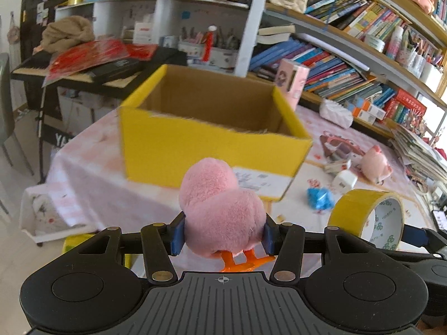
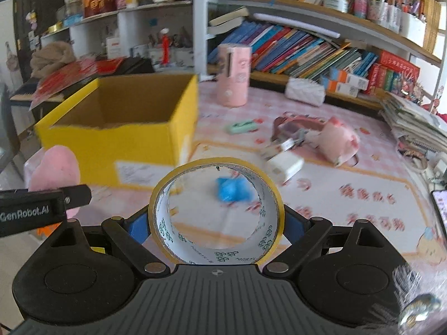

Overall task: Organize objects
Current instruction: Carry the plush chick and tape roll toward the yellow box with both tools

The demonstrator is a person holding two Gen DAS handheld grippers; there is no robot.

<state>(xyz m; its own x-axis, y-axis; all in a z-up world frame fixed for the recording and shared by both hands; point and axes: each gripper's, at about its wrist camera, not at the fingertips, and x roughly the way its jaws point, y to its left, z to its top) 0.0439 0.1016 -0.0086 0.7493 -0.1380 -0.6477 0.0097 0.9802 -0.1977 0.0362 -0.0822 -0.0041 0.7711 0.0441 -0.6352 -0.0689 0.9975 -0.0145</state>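
My left gripper (image 1: 223, 236) is shut on a pink plush bird (image 1: 220, 201) with orange feet, its blue pads pressed into both sides. An open yellow cardboard box (image 1: 206, 145) stands on the table just beyond it. My right gripper (image 2: 216, 223) is shut on a roll of yellow tape (image 2: 216, 212), which stands upright between the blue pads. That tape roll (image 1: 368, 217) also shows at the right of the left wrist view. In the right wrist view the yellow box (image 2: 125, 145) sits ahead to the left, and the pink plush bird (image 2: 54, 167) shows at the left edge.
On the pink chequered tablecloth (image 2: 349, 195) lie a blue crumpled wrapper (image 2: 233, 188), a white charger (image 2: 285, 166), a pink plush pig (image 2: 338, 142), a green item (image 2: 241, 127) and a pink cylinder (image 2: 233, 75). Bookshelves (image 2: 307, 50) line the back. A phone (image 2: 441, 209) lies at the right edge.
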